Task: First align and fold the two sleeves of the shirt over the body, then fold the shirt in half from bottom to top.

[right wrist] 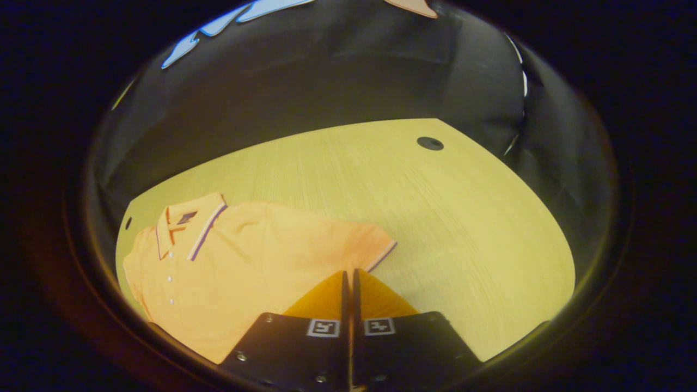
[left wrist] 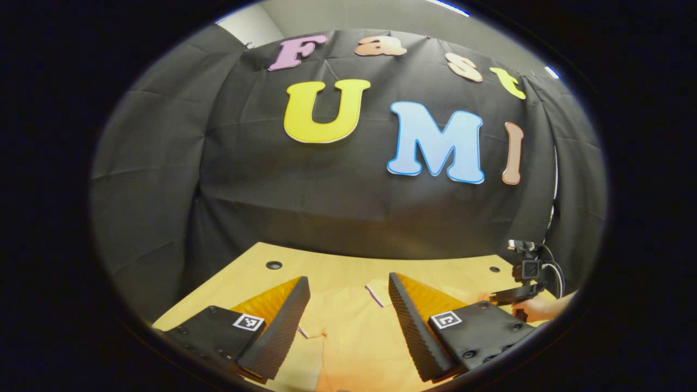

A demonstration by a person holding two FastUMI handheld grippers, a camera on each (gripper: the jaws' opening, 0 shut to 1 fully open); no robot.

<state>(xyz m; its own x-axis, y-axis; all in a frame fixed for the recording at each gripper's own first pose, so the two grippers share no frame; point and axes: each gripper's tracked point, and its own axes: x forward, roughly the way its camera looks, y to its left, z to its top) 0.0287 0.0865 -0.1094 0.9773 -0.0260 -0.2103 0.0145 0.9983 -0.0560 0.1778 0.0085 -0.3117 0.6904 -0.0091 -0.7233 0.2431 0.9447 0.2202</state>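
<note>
My left gripper (left wrist: 348,321) hangs over the shirt (left wrist: 354,337), jaws released, ready to pinch a sleeve. My right gripper (right wrist: 348,283) sits clenched and empty near the other sleeve (right wrist: 370,242).

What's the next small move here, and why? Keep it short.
Probably open the right gripper and pinch the sleeve hem just ahead of it: its jaws are closed, and that sleeve lies spread flat on the table, not yet folded over the shirt body.
</note>
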